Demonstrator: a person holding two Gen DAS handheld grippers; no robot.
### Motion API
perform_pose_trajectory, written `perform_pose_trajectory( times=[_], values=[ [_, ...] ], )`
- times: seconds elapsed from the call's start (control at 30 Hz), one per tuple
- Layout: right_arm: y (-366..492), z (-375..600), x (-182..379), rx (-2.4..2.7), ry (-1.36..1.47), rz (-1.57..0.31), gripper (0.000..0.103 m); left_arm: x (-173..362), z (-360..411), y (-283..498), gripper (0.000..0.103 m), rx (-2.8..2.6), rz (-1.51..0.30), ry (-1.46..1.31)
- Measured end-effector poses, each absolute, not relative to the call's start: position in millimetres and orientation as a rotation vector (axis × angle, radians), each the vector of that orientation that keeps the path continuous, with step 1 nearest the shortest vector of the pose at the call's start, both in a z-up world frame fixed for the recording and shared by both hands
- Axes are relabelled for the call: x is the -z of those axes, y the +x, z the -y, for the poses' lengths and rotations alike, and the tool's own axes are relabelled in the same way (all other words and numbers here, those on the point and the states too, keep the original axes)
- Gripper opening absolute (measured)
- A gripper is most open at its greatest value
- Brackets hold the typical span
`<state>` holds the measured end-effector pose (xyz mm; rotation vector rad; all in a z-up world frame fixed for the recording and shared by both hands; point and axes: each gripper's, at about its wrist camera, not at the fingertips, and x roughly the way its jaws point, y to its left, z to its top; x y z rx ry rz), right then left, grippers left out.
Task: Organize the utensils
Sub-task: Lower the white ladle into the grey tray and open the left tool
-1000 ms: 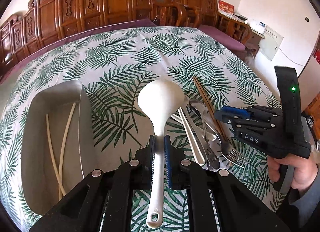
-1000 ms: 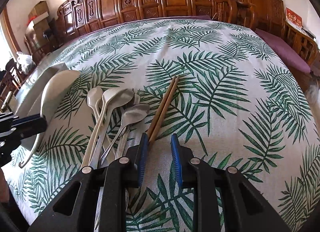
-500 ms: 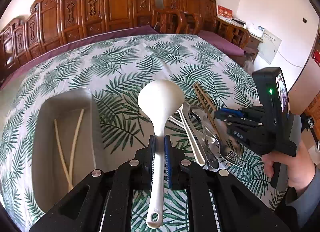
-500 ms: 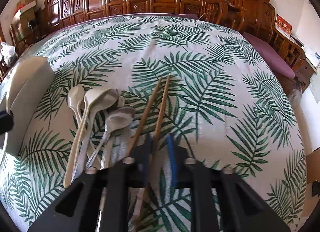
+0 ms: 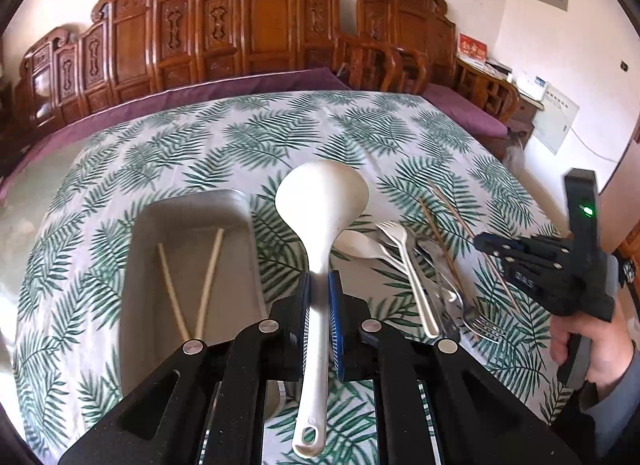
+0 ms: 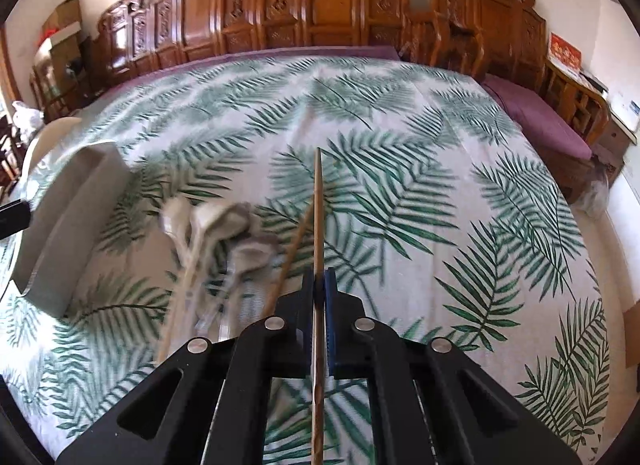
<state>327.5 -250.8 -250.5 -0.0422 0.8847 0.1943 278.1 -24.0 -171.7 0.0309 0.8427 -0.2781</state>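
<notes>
Right gripper [image 6: 320,285]: its jaws, standing apart around the near ends of the brown chopsticks a second ago, are now pressing on one brown chopstick [image 6: 318,225], which is pointing straight out from the jaws over the table [image 6: 440,185]. The second brown chopstick [image 6: 294,253] is slanting off to the left, outside the jaws; whether it is lying on the cloth or catching on the first cannot be told. The pair has thus been split, so a second pick is probably going to be needed.

Left gripper [image 5: 319,305]: its jaws are staying clamped on the handle of the white ladle [image 5: 320,201], whose bowl is riding clear of the leaf-print cloth, just right of the grey tray [image 5: 136,265]. Compared with a second ago, the tray is sitting nearer the middle of the left wrist view, which suggests that the ladle is being carried toward it.

Grey tray: two pale chopsticks [image 5: 188,285] are lying inside it, crossing near their near ends. Nothing else is showing in it.

Pile of spoons and forks [image 5: 416,265]: it is lying on the table between the ladle and the right gripper, apparently undisturbed and awaiting sorting.

Judgement: both hands are now loaded, the task is in an early stage, and the next step is likely delivery of the ladle and the single chopstick to the tray.
</notes>
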Motion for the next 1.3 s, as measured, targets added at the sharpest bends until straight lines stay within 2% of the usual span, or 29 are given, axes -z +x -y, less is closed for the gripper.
perform_pose_trajectory(
  times=[0.6, 0.83, 1.3],
  values=[
    [307.4, 219.1, 229.2, -0.324, -0.035, -0.818, 0.006, 182.8, -42.0, 300.4, 0.008, 0.136, -0.872, -0.017],
    [298.0, 201.5, 220.0, -0.373, -0.041, -0.797, 0.006, 205.2, -54.3, 311.0, 0.008, 0.107, -0.927, -0.026],
    [292.4, 147.0, 185.2, -0.469, -0.057, -0.747, 0.006, 213.1, -64.9, 317.7, 0.008, 0.092, -0.957, -0.039]
  ],
)
